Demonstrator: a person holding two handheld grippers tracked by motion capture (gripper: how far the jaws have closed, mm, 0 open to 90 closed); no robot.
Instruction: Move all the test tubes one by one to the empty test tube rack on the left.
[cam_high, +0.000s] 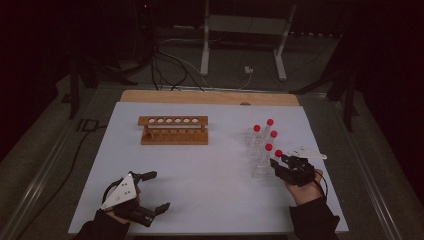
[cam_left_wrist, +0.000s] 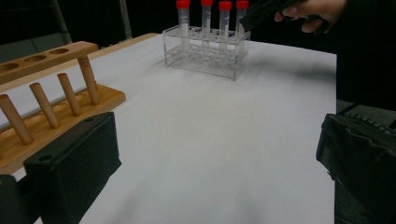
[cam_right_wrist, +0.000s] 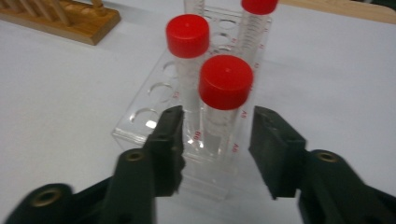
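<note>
A clear acrylic rack (cam_high: 258, 169) at the table's right holds several red-capped test tubes (cam_high: 268, 147). My right gripper (cam_high: 278, 161) is at the rack's near end. In the right gripper view it (cam_right_wrist: 217, 135) is open, with its jaws standing either side of the nearest tube (cam_right_wrist: 225, 84), apart from it. An empty wooden rack (cam_high: 172, 130) stands at centre left. Near the front left edge my left gripper (cam_high: 159, 190) is wide open and holds nothing. The left gripper view has the wooden rack (cam_left_wrist: 46, 107) on the left and the clear rack (cam_left_wrist: 205, 51) farther off.
The white tabletop (cam_high: 210, 170) lies bare between the two racks and in front of them. A wooden board edge (cam_high: 210, 96) runs along the back. Beyond the table are cables and metal stand legs (cam_high: 205, 50) on a dark floor.
</note>
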